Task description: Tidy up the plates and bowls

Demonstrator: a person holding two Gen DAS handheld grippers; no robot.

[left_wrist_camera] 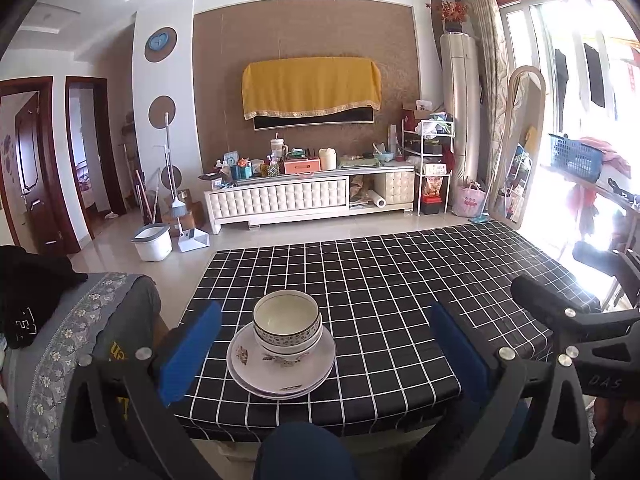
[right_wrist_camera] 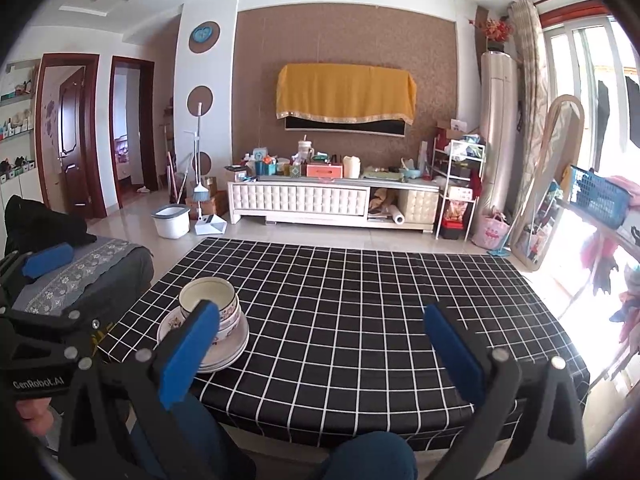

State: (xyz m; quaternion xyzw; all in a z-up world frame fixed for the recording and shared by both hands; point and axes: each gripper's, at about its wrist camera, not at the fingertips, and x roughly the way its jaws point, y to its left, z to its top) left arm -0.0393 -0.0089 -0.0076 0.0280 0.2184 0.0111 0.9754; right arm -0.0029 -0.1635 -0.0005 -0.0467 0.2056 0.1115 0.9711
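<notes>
Stacked bowls [left_wrist_camera: 287,322] on plates [left_wrist_camera: 280,364] near table [left_wrist_camera: 400,280] edge.

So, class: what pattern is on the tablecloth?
Black tablecloth with a white grid; right wrist view shows it best.

Your left gripper [left_wrist_camera: 326,354] is wide open, with its two blue pads [left_wrist_camera: 190,354] far apart and nothing between them that they touch. It is held up, off to the near side, and points straight ahead. Your right gripper [right_wrist_camera: 332,350] is wide open too (its blue pads [right_wrist_camera: 454,350] are just as far apart) and it grips nothing. The two grippers sit side by side, close together, at about the same height. Your left hand [right_wrist_camera: 34,414] shows a little under its black handle. Your knees [left_wrist_camera: 304,452] in dark blue trousers poke up below both grippers.
</notes>
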